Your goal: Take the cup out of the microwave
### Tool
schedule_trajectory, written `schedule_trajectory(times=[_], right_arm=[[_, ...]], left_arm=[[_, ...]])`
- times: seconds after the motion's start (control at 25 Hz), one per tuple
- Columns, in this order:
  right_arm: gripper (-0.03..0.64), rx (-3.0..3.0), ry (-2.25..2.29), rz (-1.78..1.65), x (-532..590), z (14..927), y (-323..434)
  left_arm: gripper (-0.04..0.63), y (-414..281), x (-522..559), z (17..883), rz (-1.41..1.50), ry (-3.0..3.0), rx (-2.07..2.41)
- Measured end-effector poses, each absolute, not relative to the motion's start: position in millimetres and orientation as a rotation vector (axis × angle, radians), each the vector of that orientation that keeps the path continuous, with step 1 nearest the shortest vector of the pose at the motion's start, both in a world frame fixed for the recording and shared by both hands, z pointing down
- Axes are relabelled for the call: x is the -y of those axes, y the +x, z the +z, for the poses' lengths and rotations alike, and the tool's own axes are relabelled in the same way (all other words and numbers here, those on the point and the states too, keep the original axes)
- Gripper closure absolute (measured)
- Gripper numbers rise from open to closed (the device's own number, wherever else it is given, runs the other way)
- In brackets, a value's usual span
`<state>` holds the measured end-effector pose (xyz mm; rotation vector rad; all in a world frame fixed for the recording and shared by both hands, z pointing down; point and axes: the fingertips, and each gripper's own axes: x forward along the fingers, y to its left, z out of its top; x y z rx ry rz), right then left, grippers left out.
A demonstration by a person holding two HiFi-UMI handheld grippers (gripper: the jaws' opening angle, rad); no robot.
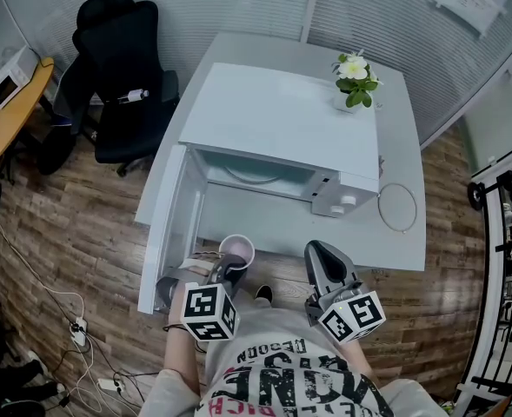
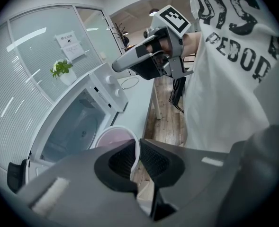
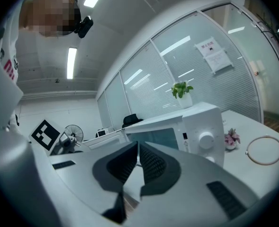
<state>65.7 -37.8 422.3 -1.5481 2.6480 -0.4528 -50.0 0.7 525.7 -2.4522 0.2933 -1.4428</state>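
Cup handling now comes down to a steady set-down, I judge. Across the middle of the frame lies the white rectangular table (image 1: 401,137). It bears the white box-shaped microwave (image 1: 282,120), whose white door (image 1: 173,224) is swung open at left and whose cavity is bare. The small round cup, pale pink inside with a white rim (image 1: 236,252), is out of the cavity, low centre near the table's front edge; whether it rests there I cannot tell. The grey left gripper (image 1: 229,272) pinches only the thin rim, jaws nearly together. So keep the cup upright, move slowly, and lower it onto bare tabletop away from edge and door. The grey right gripper (image 1: 322,255), lower right, is closed and empty.
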Motion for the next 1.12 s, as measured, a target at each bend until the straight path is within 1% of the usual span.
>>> schedule_trajectory(times=[1.12], right_arm=[[0.594,-2.693,-1.531,-0.435,35.8,421.6,59.6]], left_arm=[[0.557,-50.2,0.1,530.2,-1.453,-2.460,-0.267]])
